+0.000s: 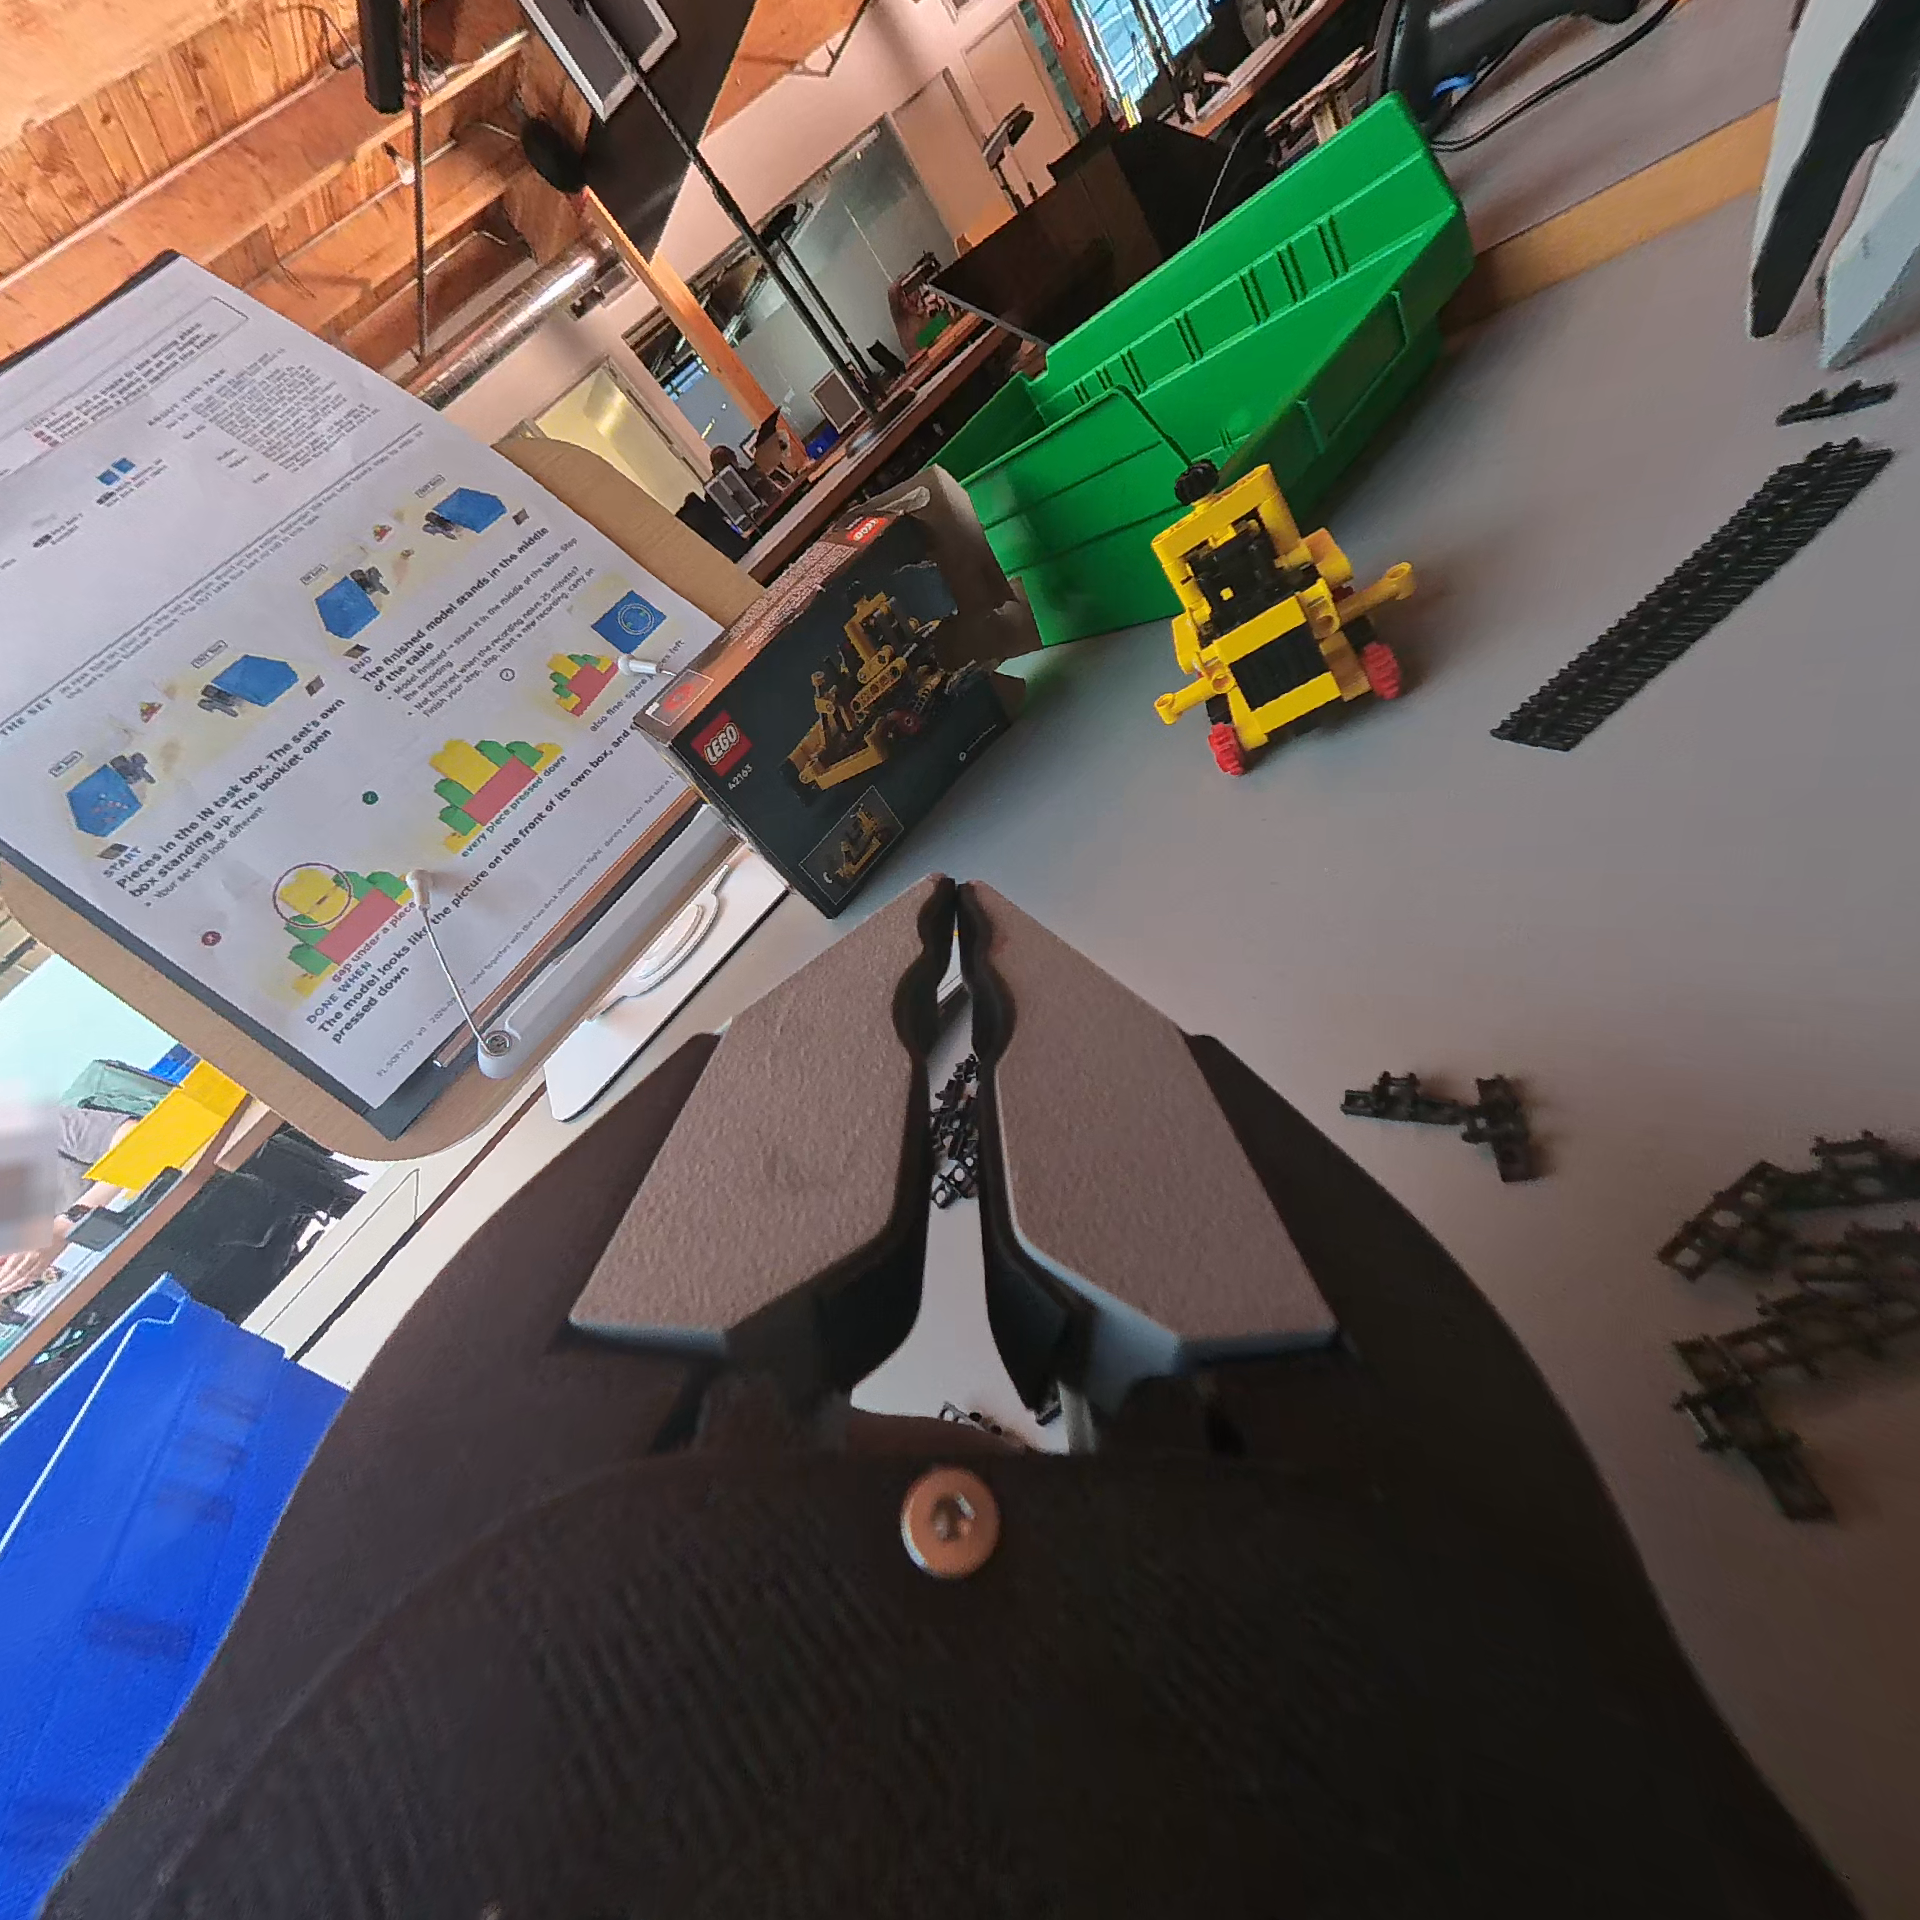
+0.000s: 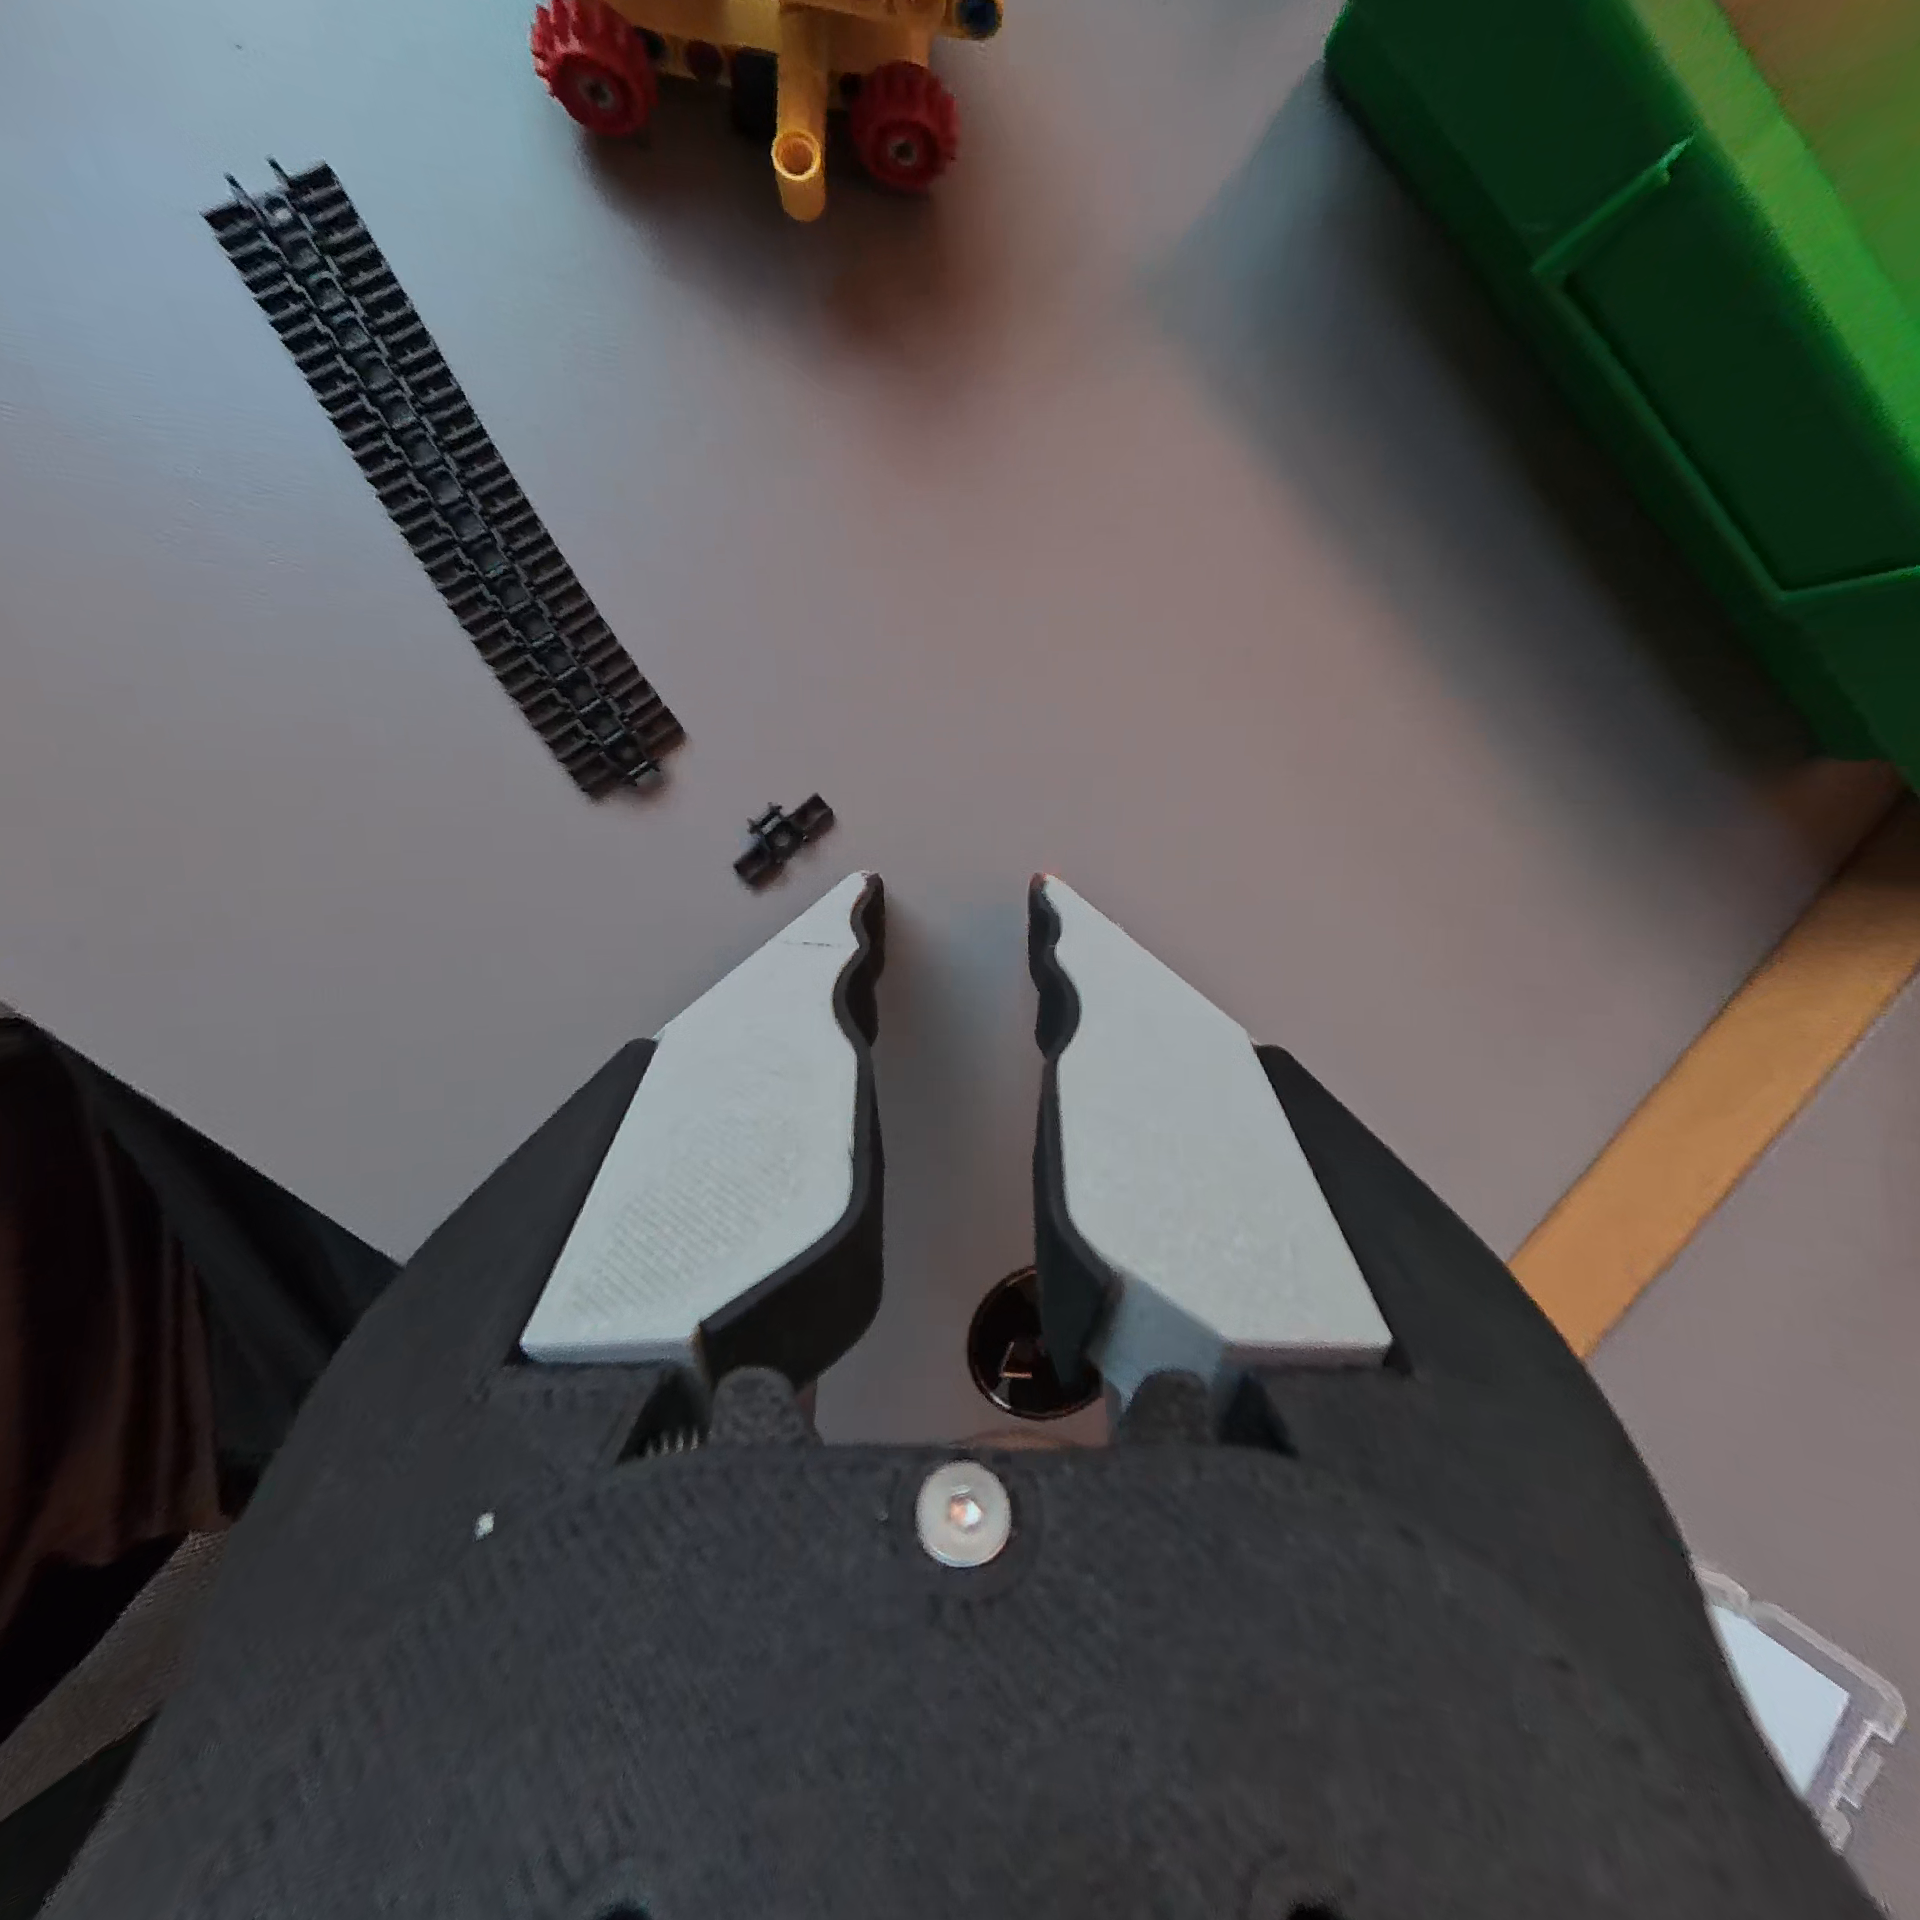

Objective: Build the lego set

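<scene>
Standing on the grey worktop (image 1: 1195,935), the yellow lego model (image 1: 1273,613) sits just before the green bins (image 1: 1226,416), the long black track (image 2: 436,468) beside it. One loose link (image 2: 781,837) lies off the track's end. Left tool (image 1: 956,902) is pressed together, empty; right tool (image 2: 956,899) is spread over bare surface near the wooden edge (image 2: 1704,1091).

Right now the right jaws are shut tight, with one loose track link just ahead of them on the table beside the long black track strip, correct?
Not quite. The right wrist view shows the right gripper with its jaws open and nothing between them. The rest holds: the loose track link lies just ahead, beside the long black track strip.
</scene>
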Tool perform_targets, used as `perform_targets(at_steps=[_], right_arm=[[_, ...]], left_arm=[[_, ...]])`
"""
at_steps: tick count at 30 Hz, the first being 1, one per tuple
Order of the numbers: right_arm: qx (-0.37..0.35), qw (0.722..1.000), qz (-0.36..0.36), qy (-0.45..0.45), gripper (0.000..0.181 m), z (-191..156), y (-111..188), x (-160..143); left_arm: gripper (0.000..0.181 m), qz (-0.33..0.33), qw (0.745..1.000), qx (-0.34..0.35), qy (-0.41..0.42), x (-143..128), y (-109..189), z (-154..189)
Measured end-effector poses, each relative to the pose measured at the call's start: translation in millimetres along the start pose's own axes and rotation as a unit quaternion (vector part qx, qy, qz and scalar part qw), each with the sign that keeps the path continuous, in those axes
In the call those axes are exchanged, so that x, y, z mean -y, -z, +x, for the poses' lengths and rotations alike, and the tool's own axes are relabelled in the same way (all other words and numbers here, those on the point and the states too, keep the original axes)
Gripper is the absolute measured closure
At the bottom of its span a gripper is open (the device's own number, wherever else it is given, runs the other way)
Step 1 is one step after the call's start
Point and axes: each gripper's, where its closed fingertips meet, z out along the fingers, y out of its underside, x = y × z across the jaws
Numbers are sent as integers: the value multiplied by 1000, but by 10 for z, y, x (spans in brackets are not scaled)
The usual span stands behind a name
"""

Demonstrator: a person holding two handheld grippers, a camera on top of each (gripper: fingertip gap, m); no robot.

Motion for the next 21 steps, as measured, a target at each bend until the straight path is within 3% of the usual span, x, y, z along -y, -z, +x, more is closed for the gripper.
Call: perform_targets(at_steps=[17,21], right_arm=[[59,997,38,13,164,-234,99,139],[24,998,53,13,162,-184,8,260]], left_arm=[[181,-1,1000,-1,-2,0,-1,9],[181,-1,1000,-2,-1,-1,-1,10]])
